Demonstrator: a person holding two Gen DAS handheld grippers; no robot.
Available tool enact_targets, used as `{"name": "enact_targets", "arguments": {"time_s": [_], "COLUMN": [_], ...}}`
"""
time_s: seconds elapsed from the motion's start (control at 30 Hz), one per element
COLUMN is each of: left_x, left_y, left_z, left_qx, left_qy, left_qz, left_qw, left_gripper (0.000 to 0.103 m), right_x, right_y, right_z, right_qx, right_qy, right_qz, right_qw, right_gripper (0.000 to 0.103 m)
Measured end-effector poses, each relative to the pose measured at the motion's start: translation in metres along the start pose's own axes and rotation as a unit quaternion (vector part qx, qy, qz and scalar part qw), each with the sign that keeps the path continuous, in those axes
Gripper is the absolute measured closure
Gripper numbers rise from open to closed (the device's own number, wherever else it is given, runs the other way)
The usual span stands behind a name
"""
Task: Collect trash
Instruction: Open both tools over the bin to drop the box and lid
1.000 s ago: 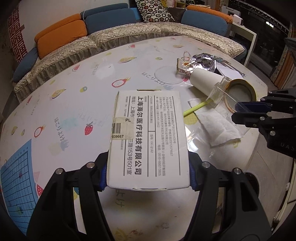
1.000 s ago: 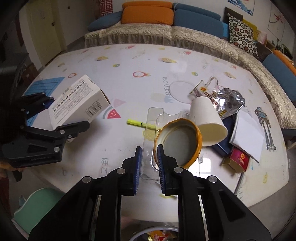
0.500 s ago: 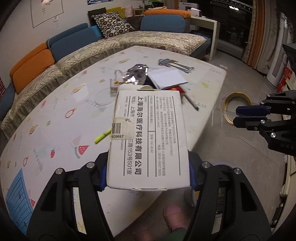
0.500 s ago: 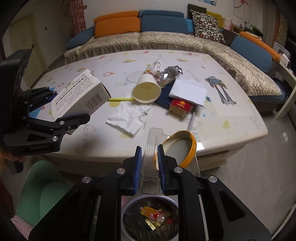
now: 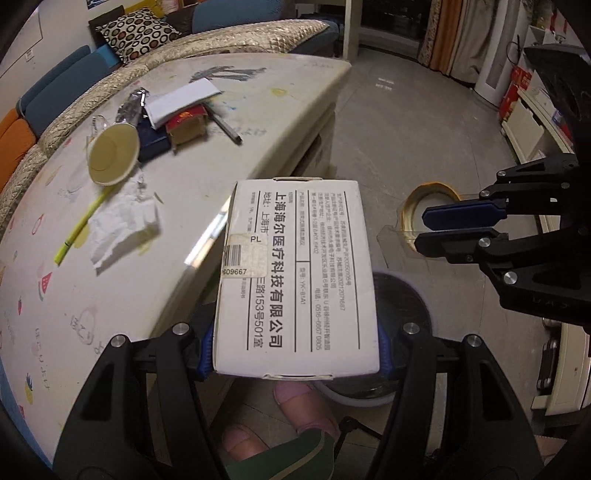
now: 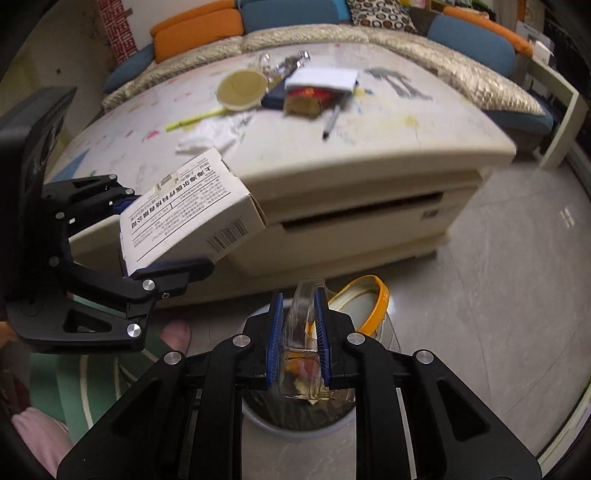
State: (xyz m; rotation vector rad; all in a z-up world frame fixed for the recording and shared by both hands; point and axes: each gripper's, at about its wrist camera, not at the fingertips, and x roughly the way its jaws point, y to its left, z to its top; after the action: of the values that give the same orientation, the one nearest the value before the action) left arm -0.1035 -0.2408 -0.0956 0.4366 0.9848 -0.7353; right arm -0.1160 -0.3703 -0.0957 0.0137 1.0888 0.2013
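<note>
My left gripper [image 5: 295, 347] is shut on a white cardboard box [image 5: 297, 273] with black printed text, held off the table's edge above the round trash bin [image 5: 402, 306]. The box also shows in the right wrist view [image 6: 188, 214], with the left gripper [image 6: 147, 240] around it. My right gripper [image 6: 298, 325] is shut on a clear plastic tape dispenser [image 6: 304, 347] with a yellow tape roll [image 6: 364, 306], right above the bin [image 6: 295, 417]. In the left wrist view the right gripper [image 5: 458, 227] holds the tape roll [image 5: 428, 203] at the right.
The cream table [image 5: 229, 122] carries a paper cup [image 5: 112, 155], a crumpled tissue [image 5: 122, 229], a yellow-green pen [image 5: 79, 225], a white notepad [image 5: 181, 101], a red packet [image 5: 186, 127], a foil wrapper [image 5: 131, 107] and a black pen [image 5: 225, 127]. A sofa [image 6: 369, 33] stands behind. Grey floor [image 6: 498, 277] lies to the right.
Both grippers have swung away from the table and down over the floor, carrying the box and the tape dispenser. The bin now sits right under them.
</note>
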Motion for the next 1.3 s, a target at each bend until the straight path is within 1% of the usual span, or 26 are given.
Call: {"name": "enact_targets", "arguments": {"time_s": [0.1, 0.23, 0.33, 0.57, 0.67, 0.73, 0.83, 1.07, 1.17, 1.2, 1.23, 1.3], "left_x": [0.015, 0.035, 0.046, 0.079, 0.095, 0.107, 0.124, 0.159, 0.166, 0.168, 0.168, 0.17], "left_y": [-0.012, -0.027, -0.036, -0.047, -0.053, -0.057, -0.065, -0.082, -0.084, -0.084, -0.085, -0.085], "left_z": [-0.008, -0.016, -0.022, -0.028, -0.033, -0.035, -0.039, -0.054, -0.058, -0.058, -0.058, -0.059], "left_qx": [0.012, 0.03, 0.043, 0.056, 0.06, 0.056, 0.059, 0.077, 0.082, 0.084, 0.085, 0.087], "left_qy": [0.019, 0.044, 0.056, 0.084, 0.101, 0.113, 0.13, 0.176, 0.189, 0.189, 0.188, 0.188], "left_qz": [-0.007, -0.02, -0.025, -0.032, -0.034, -0.043, -0.043, -0.043, -0.044, -0.04, -0.04, -0.039], "left_qw": [0.9997, 0.9984, 0.9972, 0.9944, 0.9926, 0.9911, 0.9888, 0.9804, 0.9776, 0.9775, 0.9777, 0.9776], "left_gripper": [0.043, 0.043, 0.043, 0.043, 0.043, 0.043, 0.043, 0.042, 0.04, 0.036, 0.031, 0.028], "right_x": [0.019, 0.042, 0.056, 0.082, 0.094, 0.103, 0.118, 0.146, 0.153, 0.154, 0.155, 0.158], "right_y": [-0.003, -0.007, -0.014, -0.033, -0.041, -0.045, -0.053, -0.069, -0.074, -0.077, -0.08, -0.086], "right_z": [-0.023, -0.046, -0.059, -0.083, -0.094, -0.103, -0.113, -0.133, -0.138, -0.14, -0.141, -0.144], "right_qx": [0.013, 0.036, 0.053, 0.1, 0.122, 0.133, 0.15, 0.201, 0.207, 0.215, 0.222, 0.239], "right_qy": [0.021, 0.043, 0.054, 0.073, 0.082, 0.089, 0.1, 0.115, 0.119, 0.12, 0.122, 0.121], "right_qz": [0.008, 0.02, 0.022, 0.028, 0.037, 0.04, 0.043, 0.05, 0.05, 0.049, 0.049, 0.047], "right_qw": [1.0, 0.998, 0.997, 0.992, 0.988, 0.986, 0.983, 0.972, 0.97, 0.968, 0.966, 0.962], "right_gripper": [0.085, 0.085, 0.085, 0.085, 0.085, 0.085, 0.085, 0.085, 0.082, 0.081, 0.078, 0.078]}}
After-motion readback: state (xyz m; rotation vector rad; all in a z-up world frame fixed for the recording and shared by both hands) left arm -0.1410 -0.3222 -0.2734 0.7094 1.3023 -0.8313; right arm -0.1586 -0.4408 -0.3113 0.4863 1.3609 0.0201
